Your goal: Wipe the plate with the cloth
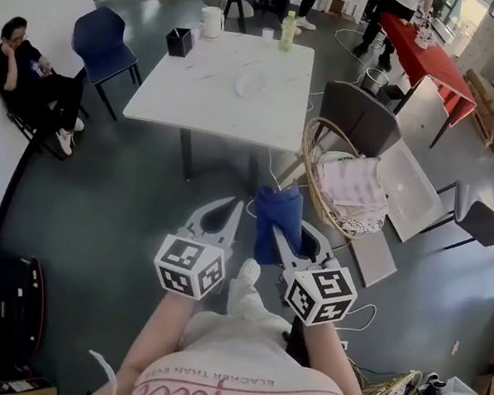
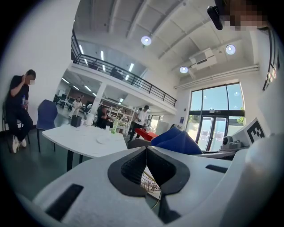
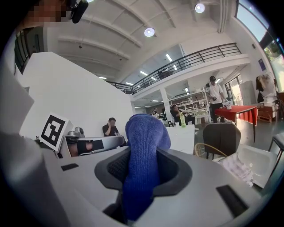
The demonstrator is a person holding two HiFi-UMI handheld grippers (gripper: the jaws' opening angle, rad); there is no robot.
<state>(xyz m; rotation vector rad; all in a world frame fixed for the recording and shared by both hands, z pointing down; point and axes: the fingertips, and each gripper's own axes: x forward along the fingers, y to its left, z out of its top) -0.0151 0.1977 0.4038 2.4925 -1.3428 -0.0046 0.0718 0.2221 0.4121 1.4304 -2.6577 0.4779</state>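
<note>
A clear plate point(image 1: 251, 82) lies on the white table point(image 1: 188, 100) ahead of me; in the left gripper view the plate point(image 2: 103, 138) is a faint disc on the table top. My right gripper point(image 1: 290, 229) is shut on a blue cloth point(image 1: 278, 217), which sticks up between its jaws point(image 3: 145, 133). My left gripper point(image 1: 225, 209) is beside it, shut with nothing in it point(image 2: 147, 149). Both grippers hang over the dark floor, well short of the table. The blue cloth point(image 2: 177, 141) also shows at the right of the left gripper view.
A wicker basket point(image 1: 311, 169) holding pale fabric stands right of the table, by a grey chair point(image 1: 360, 117). On the table's far edge are a black box point(image 1: 179, 41), a white jug point(image 1: 213, 21) and a green bottle point(image 1: 288, 31). A blue chair point(image 1: 105, 42) and a seated person point(image 1: 25, 81) are left.
</note>
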